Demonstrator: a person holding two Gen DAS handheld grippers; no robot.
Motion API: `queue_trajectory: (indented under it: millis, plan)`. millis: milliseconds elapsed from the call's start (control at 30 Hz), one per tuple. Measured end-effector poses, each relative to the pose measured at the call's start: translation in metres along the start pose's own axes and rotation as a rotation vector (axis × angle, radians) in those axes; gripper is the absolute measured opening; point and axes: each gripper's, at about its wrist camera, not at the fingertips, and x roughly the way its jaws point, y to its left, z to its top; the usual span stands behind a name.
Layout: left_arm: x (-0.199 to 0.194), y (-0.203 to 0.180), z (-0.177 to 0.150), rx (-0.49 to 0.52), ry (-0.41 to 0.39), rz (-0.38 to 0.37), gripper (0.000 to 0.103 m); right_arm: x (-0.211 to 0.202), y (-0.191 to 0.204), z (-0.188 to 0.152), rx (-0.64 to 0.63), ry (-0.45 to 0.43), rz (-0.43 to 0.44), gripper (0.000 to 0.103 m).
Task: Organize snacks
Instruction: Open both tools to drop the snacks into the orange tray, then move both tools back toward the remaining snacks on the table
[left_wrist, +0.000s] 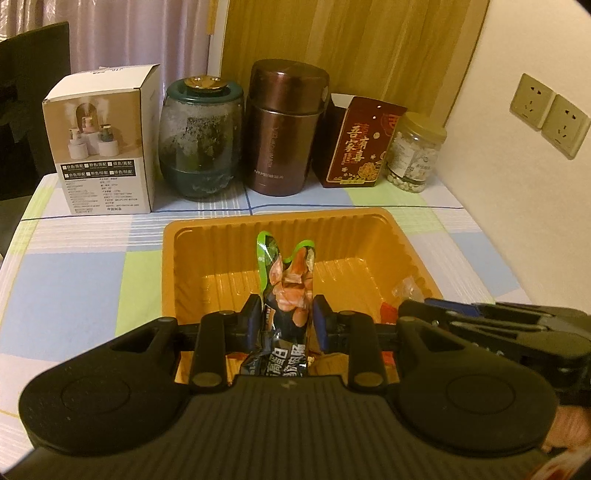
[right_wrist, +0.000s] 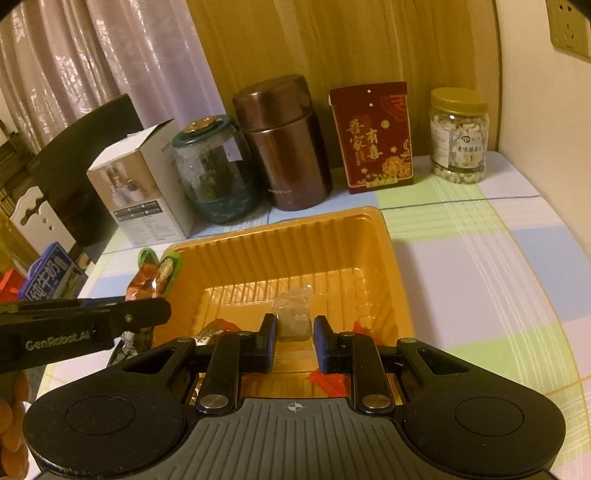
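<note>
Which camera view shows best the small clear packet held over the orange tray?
The right wrist view: the clear packet sits centred between the pads of the right hand-held gripper, above the orange tray. In the left wrist view only a clear corner shows, beyond that gripper's fingers.

The matte black plastic left gripper (left_wrist: 288, 317) and its twin, the right gripper (right_wrist: 294, 334), carry blue finger pads (right_wrist: 325, 343), brass-coloured pivot screws, ribbed grey bases and white "GenRobot.AI" lettering.
</note>
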Motion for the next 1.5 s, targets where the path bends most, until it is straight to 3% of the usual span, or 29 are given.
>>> queue_trajectory:
  millis: [733,767,833,867,900,1233,1500]
  plan:
    - [-0.011,0.009,-0.018,-0.004,0.014,0.017,0.027,-0.007,0.007,0.006,-0.002,-0.044,0.039,0.022]
    - [-0.012,0.010,-0.018,-0.005,0.014,0.019,0.027,-0.007,0.007,0.007,0.003,-0.048,0.048,0.024]
    - [-0.014,0.012,-0.020,-0.005,0.014,0.023,0.027,-0.007,0.004,0.008,0.029,-0.055,0.055,0.048]
    - [-0.015,0.012,-0.021,-0.004,0.014,0.026,0.027,-0.009,0.003,0.007,0.044,-0.067,0.050,0.073]
    - [-0.016,0.012,-0.023,-0.002,0.014,0.029,0.027,-0.012,0.001,0.006,0.053,-0.084,0.051,0.077]
    - [-0.042,0.008,-0.051,-0.021,0.015,0.031,0.027,-0.042,-0.003,-0.012,0.068,-0.069,0.021,0.077]
    - [-0.090,-0.010,-0.080,-0.020,0.001,0.040,0.040,-0.098,0.008,-0.049,0.070,-0.068,0.003,0.077]
